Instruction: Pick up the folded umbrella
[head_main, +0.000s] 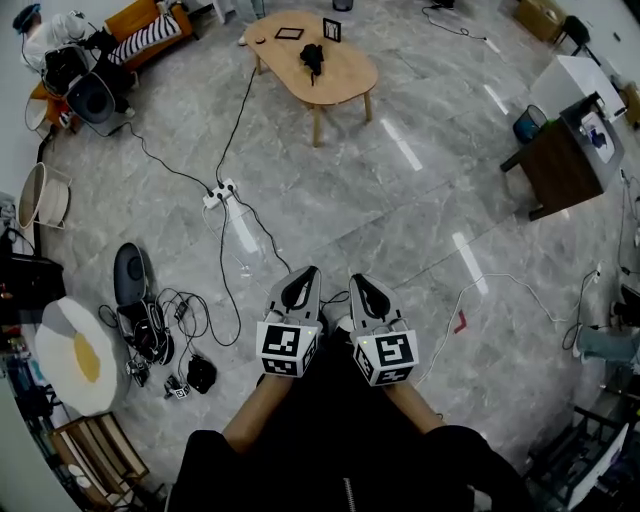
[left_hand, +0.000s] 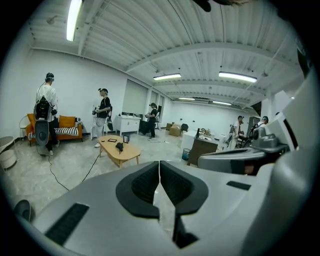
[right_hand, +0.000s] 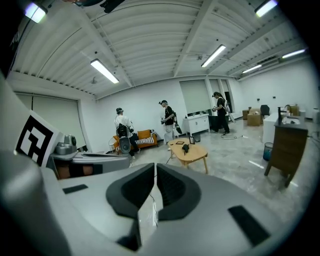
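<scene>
The folded umbrella (head_main: 312, 57) is a small black bundle lying on a low oval wooden table (head_main: 345, 78) far ahead across the floor. It also shows small in the left gripper view, umbrella (left_hand: 119, 146) on the table (left_hand: 125, 155), and in the right gripper view, umbrella (right_hand: 185, 147) on the table (right_hand: 195, 154). My left gripper (head_main: 307, 272) and right gripper (head_main: 358, 280) are held side by side close to my body, well short of the table. Both point forward and slightly down. Each has its jaws together with nothing between them: left gripper (left_hand: 159, 163), right gripper (right_hand: 155, 165).
Two picture frames (head_main: 289, 33) stand on the table. A power strip (head_main: 219, 193) and cables cross the marble floor between me and it. Bags and gear (head_main: 150, 330) lie at left, an orange sofa (head_main: 150, 35) at back left, a dark desk (head_main: 565, 160) at right. People (left_hand: 103, 117) stand beyond.
</scene>
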